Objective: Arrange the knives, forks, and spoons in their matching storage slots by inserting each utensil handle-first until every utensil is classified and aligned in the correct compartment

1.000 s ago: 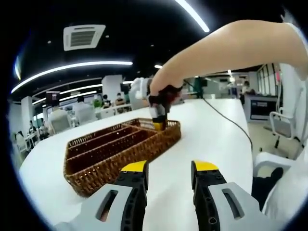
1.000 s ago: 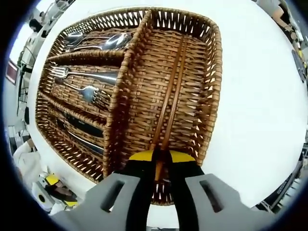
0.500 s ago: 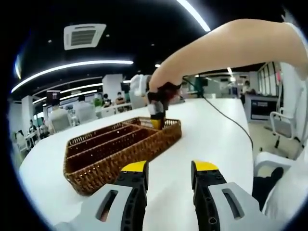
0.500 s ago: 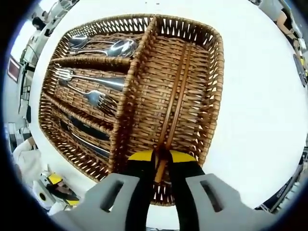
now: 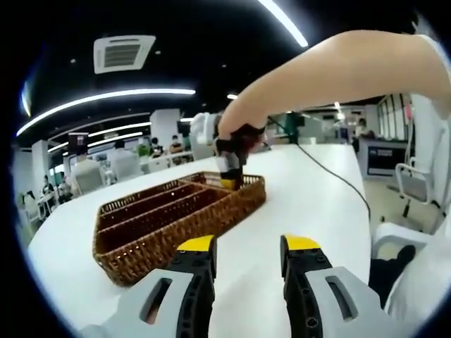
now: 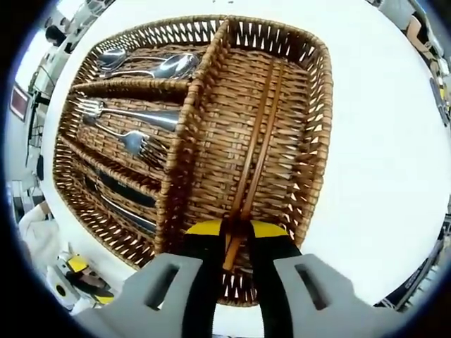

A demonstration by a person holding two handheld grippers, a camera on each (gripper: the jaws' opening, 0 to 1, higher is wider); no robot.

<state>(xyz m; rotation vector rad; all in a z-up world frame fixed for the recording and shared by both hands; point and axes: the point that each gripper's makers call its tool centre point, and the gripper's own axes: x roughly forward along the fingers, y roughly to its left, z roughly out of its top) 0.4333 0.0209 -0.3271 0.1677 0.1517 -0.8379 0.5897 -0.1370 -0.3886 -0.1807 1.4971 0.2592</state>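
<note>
knives (image 6: 120, 197) half hidden under basket divider, chopstick (image 6: 243, 204) ends behind claw

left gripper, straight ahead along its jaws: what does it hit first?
Probably nothing nearby. The left gripper is open over bare white table, and the wicker basket lies off to the left of its line. Farther on, depth is unclear.

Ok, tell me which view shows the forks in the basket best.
The right gripper view. It looks down into the wicker basket, so the forks lie plainly in the middle narrow slot, between the spoons and the dark-handled knives. The left gripper view sees the basket from low at the side; its walls hide the forks.
</note>
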